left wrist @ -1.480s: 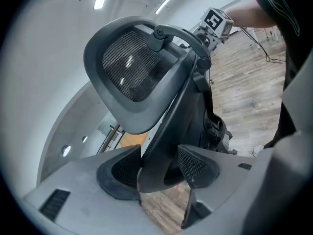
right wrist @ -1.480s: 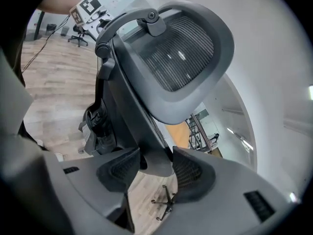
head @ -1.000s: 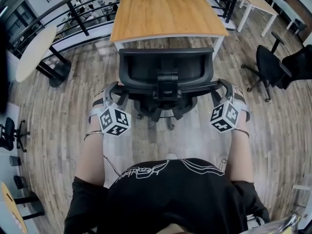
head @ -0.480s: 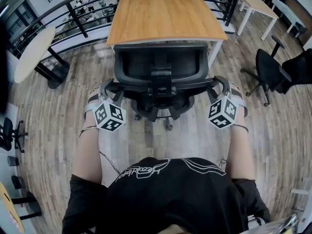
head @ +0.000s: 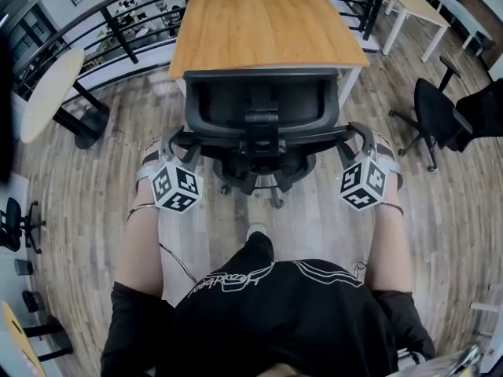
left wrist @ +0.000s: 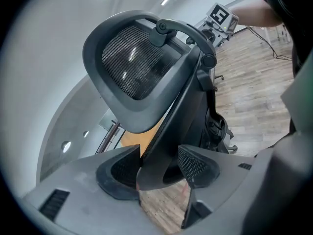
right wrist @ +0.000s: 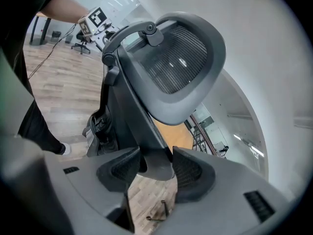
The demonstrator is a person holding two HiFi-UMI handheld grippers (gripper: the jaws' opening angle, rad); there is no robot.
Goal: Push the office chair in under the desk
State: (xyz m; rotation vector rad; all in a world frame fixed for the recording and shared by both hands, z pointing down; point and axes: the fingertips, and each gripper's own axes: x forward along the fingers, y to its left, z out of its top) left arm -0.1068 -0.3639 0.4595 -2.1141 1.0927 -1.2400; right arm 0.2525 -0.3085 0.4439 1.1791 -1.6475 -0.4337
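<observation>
1. Straight ahead of the person, at 12 o'clock, the office chair (head: 259, 104) faces the desk (head: 267, 22). The top of its mesh backrest (head: 259, 93) lines up with the desk's near edge, and from above I can't tell whether they touch.
2. The backrest hides the seat. The chair's base and casters show below it on the plank floor (head: 78, 210), on the person's side of the desk.
3. The left gripper (head: 171, 149) is at 11 o'clock, low on the chair's left side. It is pinching the curved black arm bar (left wrist: 161, 146), which sits squarely between the two ribbed pads.
4. The right gripper (head: 368, 144) mirrors it at 1 o'clock. Its jaws are clamped onto the matching bar (right wrist: 154, 163) on the chair's right side, a pad against each face.
5. Both grippers tilt downward, with their marker cubes facing up.
6. One shoe (head: 256, 232) is planted at 12 o'clock, just behind the chair's base.
7. Around the room there is a round table (head: 47, 93) at 10 o'clock, a dark railing (head: 118, 30) behind the desk from 10 to 12, and another black chair (head: 436, 108) well apart at 2 o'clock.
</observation>
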